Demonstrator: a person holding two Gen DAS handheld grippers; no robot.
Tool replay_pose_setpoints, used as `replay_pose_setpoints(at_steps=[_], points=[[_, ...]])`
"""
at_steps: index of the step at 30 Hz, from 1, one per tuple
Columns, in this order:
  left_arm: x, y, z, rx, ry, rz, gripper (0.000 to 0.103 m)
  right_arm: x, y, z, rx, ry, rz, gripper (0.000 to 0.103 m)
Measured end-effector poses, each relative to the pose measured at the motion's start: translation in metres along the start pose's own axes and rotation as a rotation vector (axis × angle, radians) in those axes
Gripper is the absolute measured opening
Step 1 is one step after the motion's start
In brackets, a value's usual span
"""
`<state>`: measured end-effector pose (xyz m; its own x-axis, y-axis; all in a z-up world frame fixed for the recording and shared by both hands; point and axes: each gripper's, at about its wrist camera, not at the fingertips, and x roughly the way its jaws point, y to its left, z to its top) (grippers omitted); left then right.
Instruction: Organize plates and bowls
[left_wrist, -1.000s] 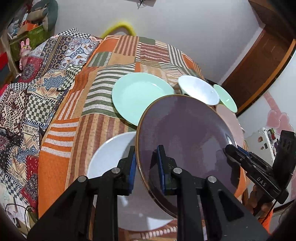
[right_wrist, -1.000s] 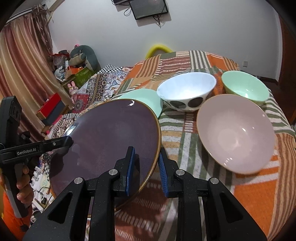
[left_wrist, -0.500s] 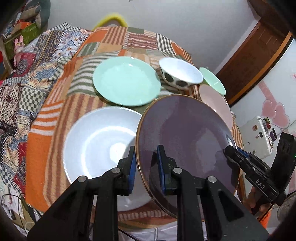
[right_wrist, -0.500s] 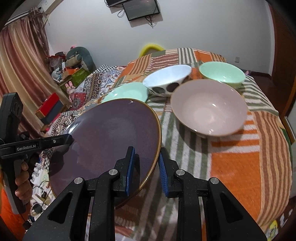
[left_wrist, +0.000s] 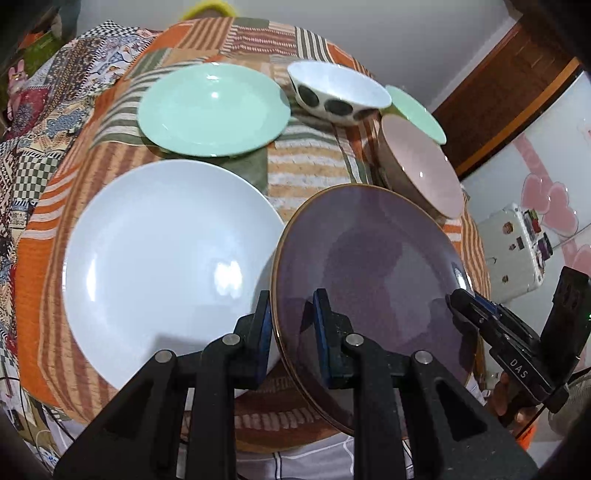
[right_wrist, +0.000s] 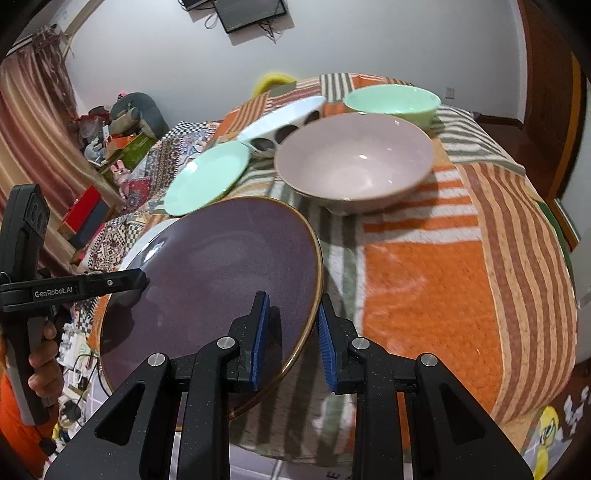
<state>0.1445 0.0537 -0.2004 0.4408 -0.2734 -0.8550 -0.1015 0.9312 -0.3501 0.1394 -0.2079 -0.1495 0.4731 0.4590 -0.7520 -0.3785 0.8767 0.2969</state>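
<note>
held plate: right of large plate
small plate: behind large plate
bowls: right of small plate

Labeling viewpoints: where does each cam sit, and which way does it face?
Left wrist: on left claw, facing across the table; its fingers pinch the purple plate beside the white plate; right claw enters at right.
Right wrist: on right claw, facing the pink bowl; left claw enters at left.
Shared: purple plate, pink bowl, green plate.
</note>
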Motion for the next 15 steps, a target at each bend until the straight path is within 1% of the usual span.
replay_pose_setpoints(at_steps=[3, 10, 15], points=[[0.011, -0.007, 0.0, 0.015, 0.022, 0.002, 0.02, 0.001, -0.01, -0.003, 0.02, 0.009, -0.009, 0.024], [0.03, -0.019, 0.003, 0.029, 0.06, -0.02, 0.02, 0.0, -0.026, -0.008, 0.05, 0.025, -0.029, 0.024], [0.04, -0.029, 0.005, 0.05, 0.074, -0.006, 0.02, 0.002, -0.034, -0.009, 0.058, 0.035, -0.05, 0.024]])
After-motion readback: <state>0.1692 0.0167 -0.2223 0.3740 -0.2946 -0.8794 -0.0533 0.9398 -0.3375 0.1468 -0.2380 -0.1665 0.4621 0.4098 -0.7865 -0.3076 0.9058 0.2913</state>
